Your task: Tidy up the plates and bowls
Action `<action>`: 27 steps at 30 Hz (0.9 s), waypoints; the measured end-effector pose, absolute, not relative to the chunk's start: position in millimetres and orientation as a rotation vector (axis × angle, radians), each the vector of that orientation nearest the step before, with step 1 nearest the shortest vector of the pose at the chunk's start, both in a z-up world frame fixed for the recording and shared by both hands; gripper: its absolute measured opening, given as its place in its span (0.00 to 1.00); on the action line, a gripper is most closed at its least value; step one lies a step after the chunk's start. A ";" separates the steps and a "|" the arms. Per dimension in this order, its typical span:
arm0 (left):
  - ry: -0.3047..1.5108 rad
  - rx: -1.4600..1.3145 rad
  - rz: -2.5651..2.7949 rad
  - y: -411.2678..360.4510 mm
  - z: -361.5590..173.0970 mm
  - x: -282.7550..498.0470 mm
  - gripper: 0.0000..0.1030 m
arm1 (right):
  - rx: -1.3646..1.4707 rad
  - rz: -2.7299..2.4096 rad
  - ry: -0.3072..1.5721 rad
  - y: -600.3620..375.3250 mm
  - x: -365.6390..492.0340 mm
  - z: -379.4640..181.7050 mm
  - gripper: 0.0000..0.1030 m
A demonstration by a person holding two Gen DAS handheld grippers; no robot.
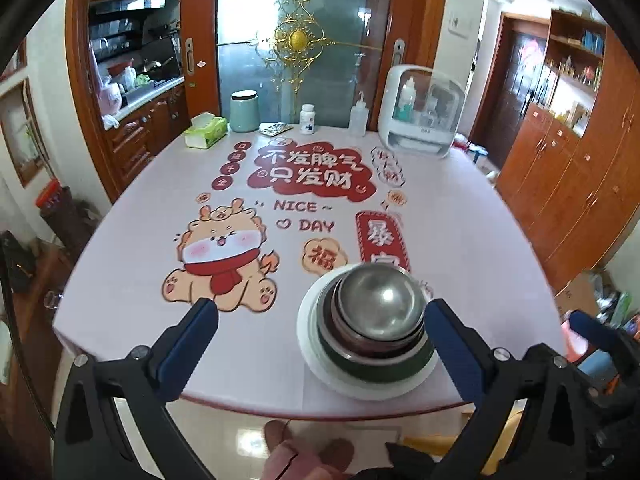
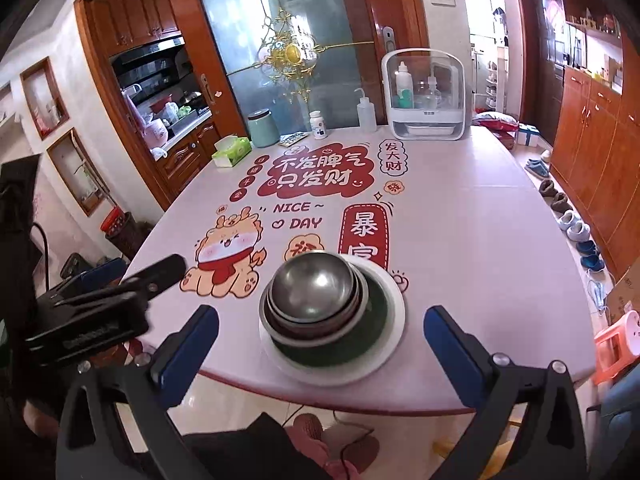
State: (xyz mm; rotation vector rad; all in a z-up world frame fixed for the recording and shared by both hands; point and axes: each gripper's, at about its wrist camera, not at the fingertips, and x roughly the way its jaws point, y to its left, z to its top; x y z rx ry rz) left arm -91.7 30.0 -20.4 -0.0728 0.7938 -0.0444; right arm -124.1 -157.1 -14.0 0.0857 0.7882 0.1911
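A stack stands near the table's front edge: a white plate (image 1: 320, 364) (image 2: 394, 300) at the bottom, a dark green dish (image 1: 384, 372) (image 2: 328, 354) on it, then nested steel bowls (image 1: 378, 304) (image 2: 314, 290). My left gripper (image 1: 322, 314) is open and empty, held above the front edge, its right finger beside the stack. My right gripper (image 2: 322, 316) is open and empty, its fingers spread wider than the stack and nearer to me. The left gripper's black body (image 2: 92, 312) shows at the left of the right wrist view.
The pink table (image 1: 480, 240) (image 2: 480, 220) bears cartoon and red stickers. At its far edge stand a tissue box (image 1: 206, 132), a green canister (image 1: 245, 111), a pill bottle (image 1: 307, 119), a squeeze bottle (image 1: 357, 117) and a white storage case (image 1: 420, 112). Shoes (image 2: 576, 228) line the right floor.
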 end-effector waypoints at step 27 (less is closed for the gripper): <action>0.717 -0.006 0.054 10.2 -17.4 -107.9 0.99 | 0.094 0.138 0.875 -161.8 -129.1 -36.5 1.00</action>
